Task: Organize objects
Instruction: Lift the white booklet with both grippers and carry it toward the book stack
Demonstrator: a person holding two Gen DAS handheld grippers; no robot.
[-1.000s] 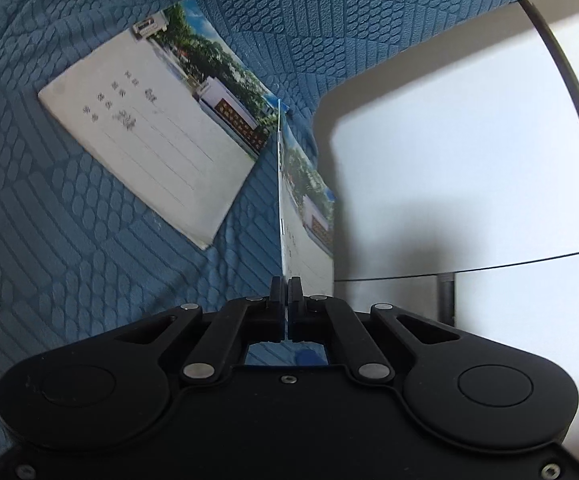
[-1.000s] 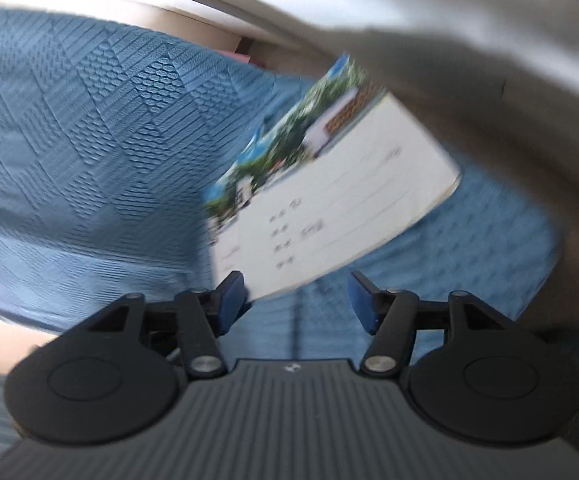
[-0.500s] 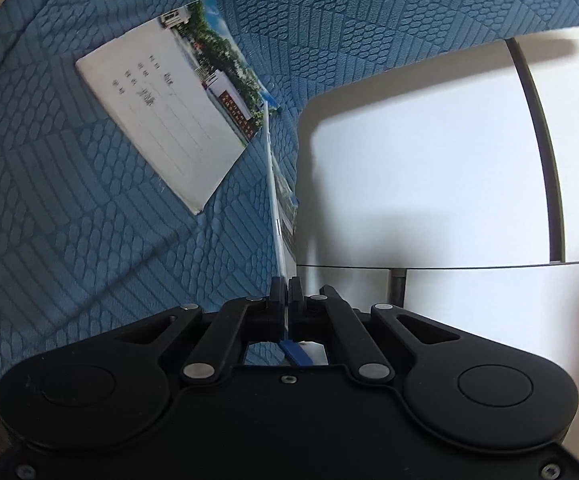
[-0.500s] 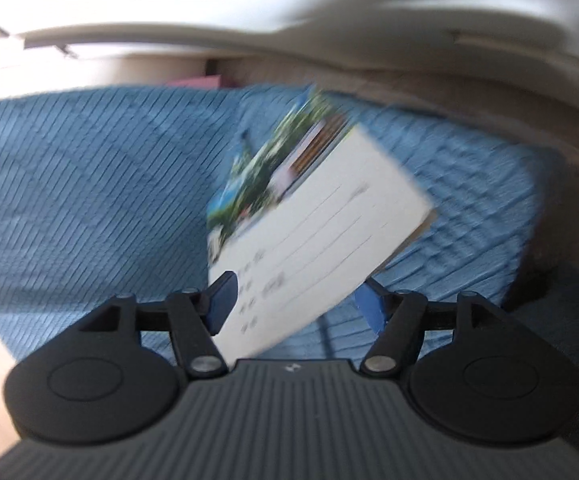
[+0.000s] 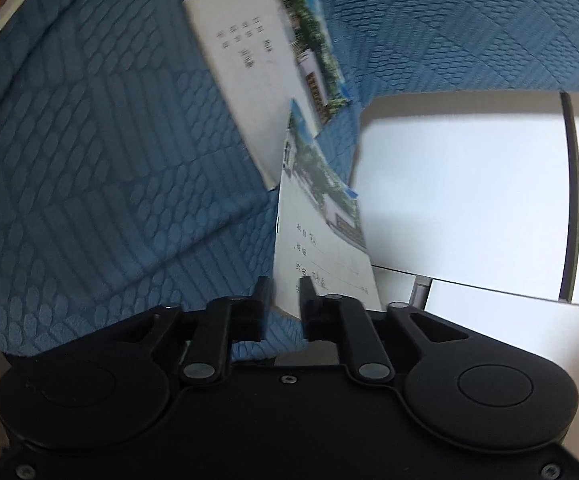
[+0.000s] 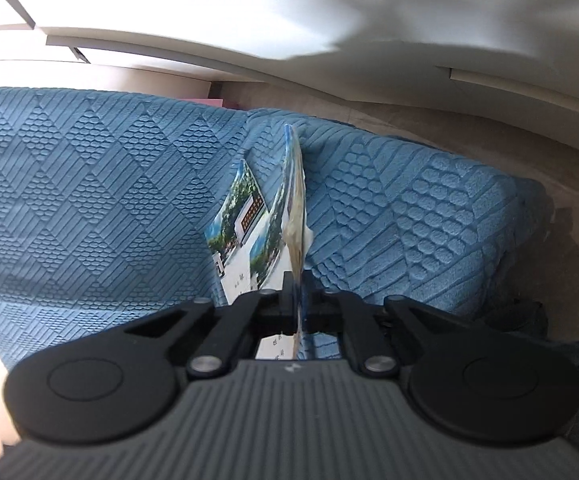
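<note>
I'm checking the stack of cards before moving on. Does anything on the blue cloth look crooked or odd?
Yes. The two cards are not squared: the flat card lies skewed on the blue cloth, and the near card sits tilted between the left gripper's opening jaws, not aligned with it.

Left claw: matte black body, two round raised discs at either side, four linkage arms with silver pivot pins, small dark screws along the lower edge, narrow black fingers.

Right claw: same black linkage and silver pins, but a grey ribbed housing below, a small pale logo at its top centre.
</note>
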